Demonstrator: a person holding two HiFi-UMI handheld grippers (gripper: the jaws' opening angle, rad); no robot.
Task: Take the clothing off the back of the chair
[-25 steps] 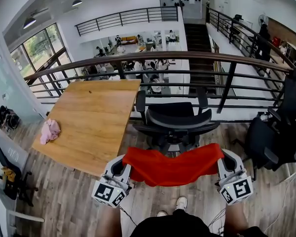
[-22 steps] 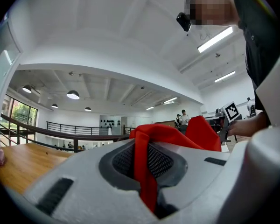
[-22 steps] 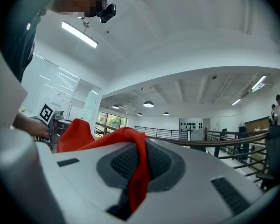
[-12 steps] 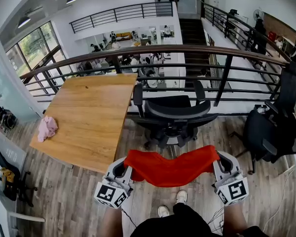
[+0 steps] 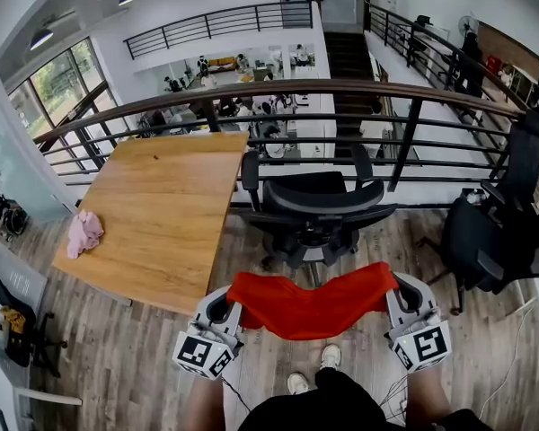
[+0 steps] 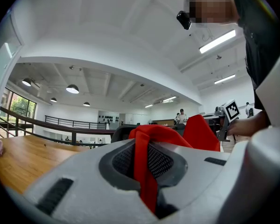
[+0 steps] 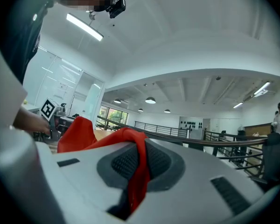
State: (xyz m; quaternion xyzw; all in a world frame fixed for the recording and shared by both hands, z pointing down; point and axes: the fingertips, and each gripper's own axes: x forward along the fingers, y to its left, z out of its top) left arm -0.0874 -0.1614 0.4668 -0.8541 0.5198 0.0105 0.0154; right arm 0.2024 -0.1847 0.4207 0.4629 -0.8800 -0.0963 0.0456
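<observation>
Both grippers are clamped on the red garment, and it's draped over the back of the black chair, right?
Not quite. The left gripper and right gripper are both clamped on the red garment, but it is off the black chair: it hangs between the grippers, apart from the chair's back. The head view shows this.

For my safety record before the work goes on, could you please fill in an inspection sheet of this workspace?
Surface: wooden table, beside the chair.
Job's things: red garment is off the black chair, held stretched in the air on the person's side of it.
Clutter: pink cloth on the table.
Grippers: left gripper and right gripper are each shut on the garment.
Cables: thin cable on the wooden floor near the shoes.
Surroundings: railing, more black chairs.
</observation>
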